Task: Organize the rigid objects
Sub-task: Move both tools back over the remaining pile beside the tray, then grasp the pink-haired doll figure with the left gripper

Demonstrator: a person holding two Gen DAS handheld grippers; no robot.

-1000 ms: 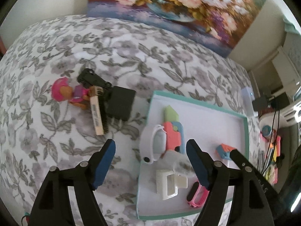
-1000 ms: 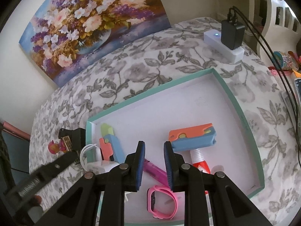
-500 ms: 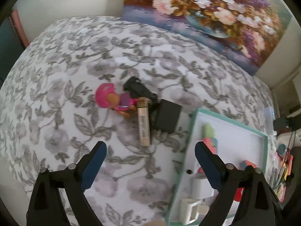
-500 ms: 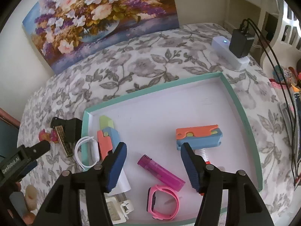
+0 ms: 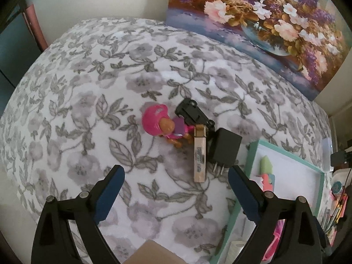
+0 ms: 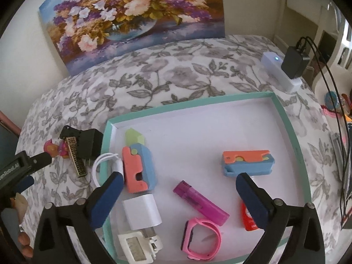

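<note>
A teal-rimmed white tray (image 6: 292, 136) holds two orange-and-blue toys (image 6: 138, 167) (image 6: 247, 161), a purple lighter (image 6: 200, 200), a pink watch (image 6: 202, 239), a white charger (image 6: 142, 214) and a white clip (image 6: 134, 246). My right gripper (image 6: 179, 178) hangs over them with its jaws opening wide; the lighter lies free below, untouched by the pads. Left of the tray, a pink toy figure (image 5: 157, 124), a black toy car (image 5: 193, 113), a tan bar (image 5: 199, 156) and a black charger (image 5: 224, 148) lie huddled on the floral cover. My left gripper (image 5: 176, 173) stands open just short of them, holding nothing.
A flower painting (image 6: 132, 17) leans on the wall behind. A white power strip (image 6: 279, 70) with a black adapter and cables sits beyond the tray's far right corner. A cardboard corner (image 5: 154, 253) pokes in at the near edge. Small clutter lies to the right of the tray.
My right jaws went from nearly shut to wide, and the purple lighter now lies free in the tray. My left gripper swung left from the tray to the loose items, its jaws wider.
</note>
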